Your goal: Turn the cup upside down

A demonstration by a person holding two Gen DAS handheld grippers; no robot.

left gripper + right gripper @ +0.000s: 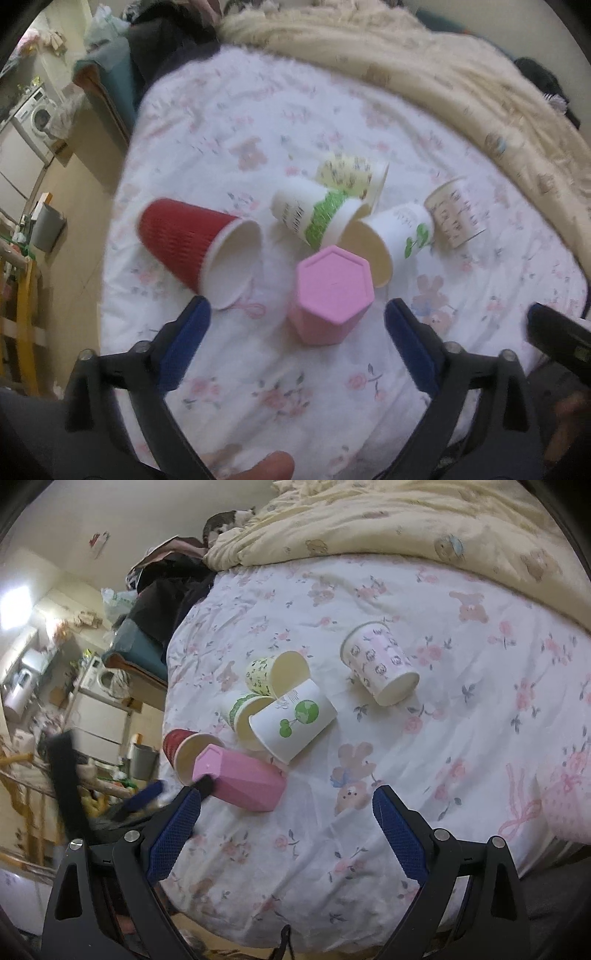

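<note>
From the left wrist, the left gripper (297, 317) is seen spread wide and empty, the pink cup (330, 295) standing base-up just ahead between its fingers. From the right wrist, the right gripper (284, 805) is spread too, the cup ahead-left; soft bedding (461, 716) could topple it if nudged.

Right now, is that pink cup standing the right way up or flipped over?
Flipped over. The pink cup stands on the bedsheet with its closed hexagonal base facing up; no opening shows.
</note>
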